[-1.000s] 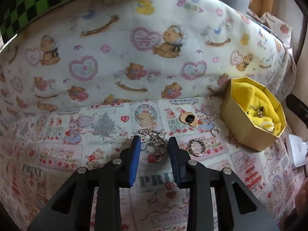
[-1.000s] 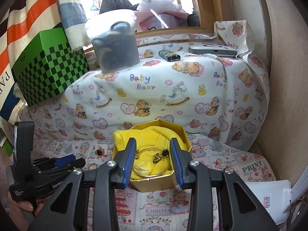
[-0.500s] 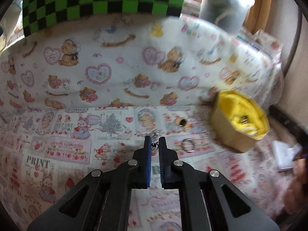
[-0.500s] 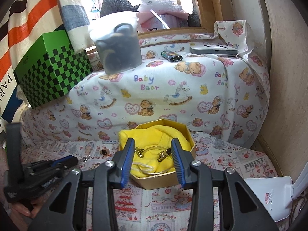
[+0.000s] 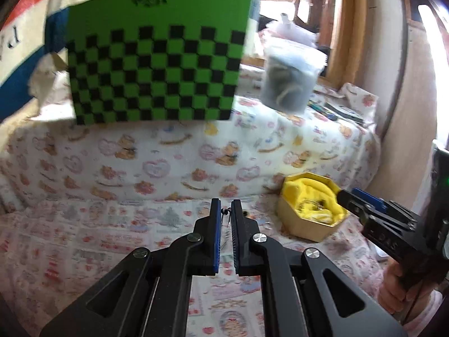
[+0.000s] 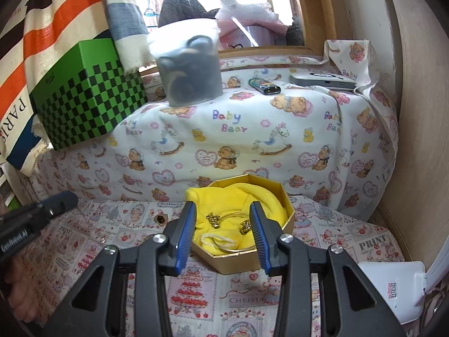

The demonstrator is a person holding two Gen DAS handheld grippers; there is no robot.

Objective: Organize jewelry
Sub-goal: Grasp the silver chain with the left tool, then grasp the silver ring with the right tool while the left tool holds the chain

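My left gripper [image 5: 226, 205] is shut on a thin silver chain [image 5: 224, 215], which dangles between its blue pads above the printed cloth. It also shows at the left edge of the right wrist view, left gripper [image 6: 63, 200]. A gold octagonal box [image 6: 289, 219] lined with yellow cloth holds gold charms [image 6: 213, 220] and a clear bangle [image 6: 224, 248]. My right gripper [image 6: 221, 207] hangs open just in front of and above that box with nothing between its fingers. In the left wrist view the box [image 5: 297, 224] sits to the right, with the right gripper [image 5: 362, 199] beside it.
A small gold piece with a dark stone [image 6: 160, 219] lies on the cloth left of the box. On the raised shelf behind stand a green checked box [image 6: 89, 98], a grey plastic tub [image 6: 190, 73], a lighter [image 6: 265, 85] and a flat grey device [image 6: 322, 81]. A wall closes the right side.
The left gripper shut on the silver chain and lifted it off the cloth, its view swinging upward. The right gripper stayed over the box.
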